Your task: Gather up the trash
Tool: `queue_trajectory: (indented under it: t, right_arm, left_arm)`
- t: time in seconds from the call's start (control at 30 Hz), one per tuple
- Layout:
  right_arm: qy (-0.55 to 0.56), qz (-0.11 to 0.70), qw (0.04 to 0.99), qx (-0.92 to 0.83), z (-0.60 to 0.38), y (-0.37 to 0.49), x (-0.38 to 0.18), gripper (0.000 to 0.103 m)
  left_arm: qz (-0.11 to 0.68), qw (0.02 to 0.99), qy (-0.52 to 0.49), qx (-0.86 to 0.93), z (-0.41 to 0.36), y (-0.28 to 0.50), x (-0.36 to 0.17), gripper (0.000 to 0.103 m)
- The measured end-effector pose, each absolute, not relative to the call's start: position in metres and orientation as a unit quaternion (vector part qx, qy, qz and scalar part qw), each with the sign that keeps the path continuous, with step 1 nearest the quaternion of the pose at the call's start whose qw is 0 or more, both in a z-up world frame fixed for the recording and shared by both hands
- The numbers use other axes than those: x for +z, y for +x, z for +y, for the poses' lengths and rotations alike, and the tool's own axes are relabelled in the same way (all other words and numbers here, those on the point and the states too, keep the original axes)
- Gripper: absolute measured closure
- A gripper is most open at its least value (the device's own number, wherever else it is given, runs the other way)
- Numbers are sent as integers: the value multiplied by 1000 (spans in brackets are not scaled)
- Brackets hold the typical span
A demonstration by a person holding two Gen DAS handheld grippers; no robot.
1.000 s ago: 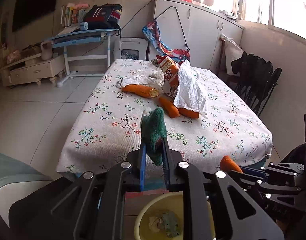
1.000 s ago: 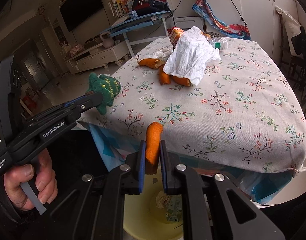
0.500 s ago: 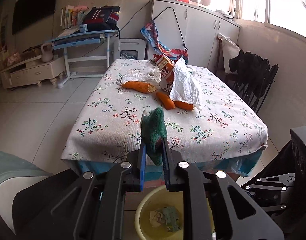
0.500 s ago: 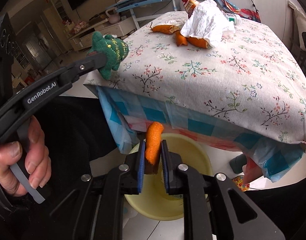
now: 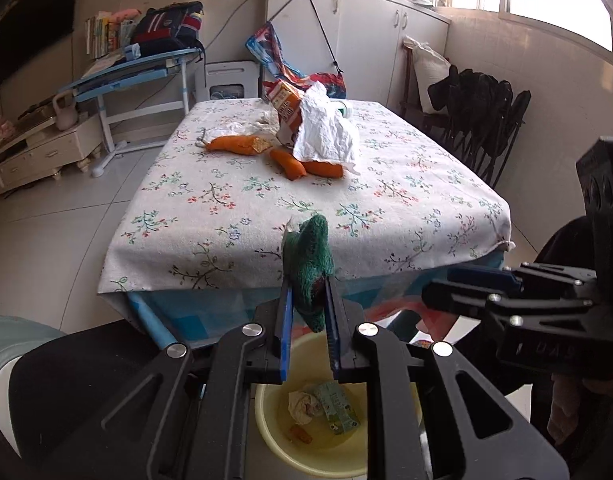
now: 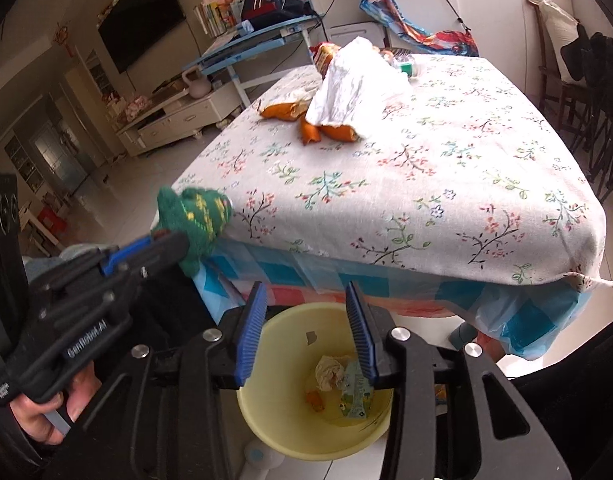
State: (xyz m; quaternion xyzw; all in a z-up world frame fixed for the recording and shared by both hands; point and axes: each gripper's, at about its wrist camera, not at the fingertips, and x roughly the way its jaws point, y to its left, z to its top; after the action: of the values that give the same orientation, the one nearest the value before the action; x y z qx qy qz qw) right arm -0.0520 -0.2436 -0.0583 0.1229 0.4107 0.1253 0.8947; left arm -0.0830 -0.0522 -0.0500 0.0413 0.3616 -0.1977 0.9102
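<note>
My left gripper (image 5: 308, 300) is shut on a green knitted toy (image 5: 308, 258), held above a yellow bin (image 5: 266, 420) on the floor in front of the table; the toy also shows in the right wrist view (image 6: 196, 216). My right gripper (image 6: 306, 336) is open and empty directly over the yellow bin (image 6: 266, 424). In the bin lie a small orange piece (image 6: 315, 398), crumpled paper (image 6: 329, 370) and a small carton (image 6: 352, 392). On the table are orange carrot-like pieces (image 5: 290, 162), a white crumpled bag (image 5: 326, 128) and an orange carton (image 5: 282, 104).
The table with the floral cloth (image 5: 234, 216) stands just beyond the bin. Dark chairs (image 5: 482, 120) line its right side. A blue desk (image 5: 134, 76) and a low cabinet (image 5: 42, 148) stand at the back left. White cupboards (image 5: 358, 40) run along the back wall.
My right gripper has opened and the orange piece it held now lies in the bin. My left gripper has stayed shut on the green toy above the bin.
</note>
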Motion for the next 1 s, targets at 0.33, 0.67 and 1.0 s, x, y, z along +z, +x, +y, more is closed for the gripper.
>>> queue_trajectory:
  t: [0.33, 0.67, 1.0]
  right_arm:
    - [159, 358, 915, 98, -268, -58, -42, 53]
    - [164, 352, 917, 95, -271, -57, -41, 50]
    - [141, 351, 920, 101, -261, -58, -42, 50]
  left_arm:
    - [454, 845, 106, -262, -89, -96, -86, 85]
    - [429, 867, 100, -235, -83, -96, -77, 48]
    - [346, 930, 17, -122, -38, -83, -48, 29]
